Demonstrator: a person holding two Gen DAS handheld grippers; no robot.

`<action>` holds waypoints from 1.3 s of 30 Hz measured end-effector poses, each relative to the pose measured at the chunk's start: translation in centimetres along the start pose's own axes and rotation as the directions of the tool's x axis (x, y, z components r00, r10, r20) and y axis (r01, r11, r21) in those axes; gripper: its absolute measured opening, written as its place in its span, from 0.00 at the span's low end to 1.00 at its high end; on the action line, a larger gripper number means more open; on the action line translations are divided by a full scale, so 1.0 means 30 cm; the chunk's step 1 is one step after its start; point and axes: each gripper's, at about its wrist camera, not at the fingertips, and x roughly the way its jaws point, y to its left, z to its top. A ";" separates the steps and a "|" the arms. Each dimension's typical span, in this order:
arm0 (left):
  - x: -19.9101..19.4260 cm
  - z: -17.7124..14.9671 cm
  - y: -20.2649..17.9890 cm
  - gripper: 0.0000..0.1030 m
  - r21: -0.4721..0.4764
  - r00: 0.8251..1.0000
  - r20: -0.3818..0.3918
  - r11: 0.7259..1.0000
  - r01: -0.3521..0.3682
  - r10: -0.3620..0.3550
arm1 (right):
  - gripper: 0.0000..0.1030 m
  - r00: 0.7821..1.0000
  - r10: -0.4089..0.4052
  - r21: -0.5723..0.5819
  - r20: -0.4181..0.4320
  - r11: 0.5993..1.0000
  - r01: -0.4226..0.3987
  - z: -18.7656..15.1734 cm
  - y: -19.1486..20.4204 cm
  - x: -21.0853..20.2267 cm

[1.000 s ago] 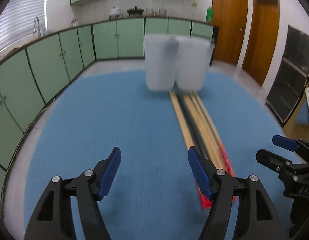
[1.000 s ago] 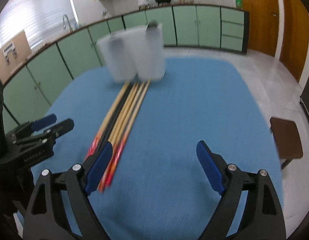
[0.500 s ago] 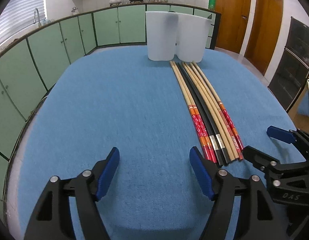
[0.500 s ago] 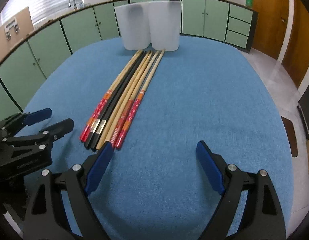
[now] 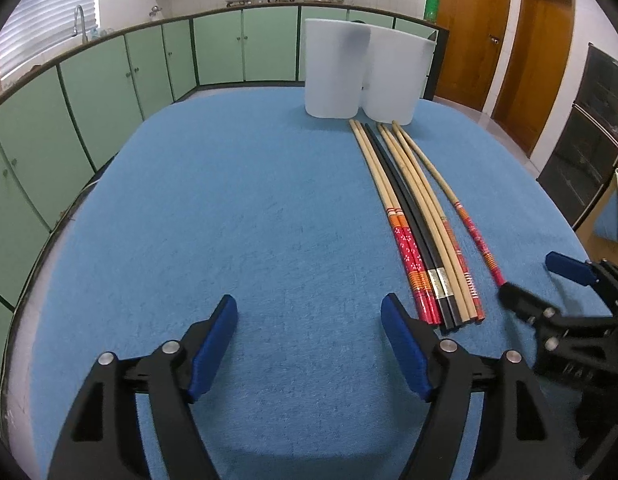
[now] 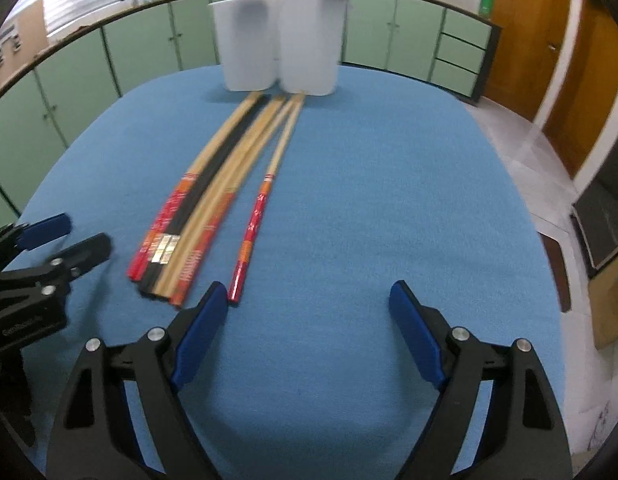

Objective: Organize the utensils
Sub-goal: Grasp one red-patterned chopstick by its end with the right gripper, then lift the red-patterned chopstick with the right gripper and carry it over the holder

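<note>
Several long chopsticks (image 5: 413,216) lie side by side on the blue table: wooden ones with red ends and a black pair. One red-ended chopstick (image 5: 461,216) lies apart to the right; it also shows in the right wrist view (image 6: 261,208). The bundle also shows in the right wrist view (image 6: 213,196). Two white cups (image 5: 333,68) (image 5: 393,76) stand touching at the chopsticks' far tips. My left gripper (image 5: 309,324) is open and empty, left of the red ends. My right gripper (image 6: 309,312) is open and empty, its left finger (image 6: 205,320) by the separate chopstick's near end.
The blue cloth table (image 5: 229,220) ends in a rounded edge. Green cabinets (image 5: 109,80) run along the left and back. Wooden doors (image 5: 541,48) stand at the right. The left gripper shows at the left in the right wrist view (image 6: 49,256).
Both grippers drew back and down toward the near ends of the chopsticks. One red-ended chopstick now lies apart from the bundle, to its right. Both grippers stayed open.
</note>
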 end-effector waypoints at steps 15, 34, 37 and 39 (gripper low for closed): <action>-0.009 -0.008 -0.065 0.72 0.051 0.998 -0.015 0.997 0.057 -0.056 | 0.06 0.987 0.159 0.009 0.020 0.987 -0.159 -0.004 0.008 0.004; -0.008 -0.019 -0.076 0.77 0.091 1.000 -0.026 0.996 0.012 -0.010 | 0.06 0.992 0.122 -0.003 0.023 0.993 -0.122 -0.010 -0.004 -0.003; 0.007 -0.013 -0.091 0.78 0.100 0.999 -0.040 0.995 -0.003 0.007 | 0.06 0.992 0.123 -0.002 0.022 0.992 -0.123 -0.009 -0.005 -0.001; 0.011 -0.007 -0.096 0.77 0.101 0.999 -0.038 0.995 -0.017 0.021 | 0.06 0.992 0.124 0.001 0.022 0.992 -0.124 -0.009 -0.007 -0.001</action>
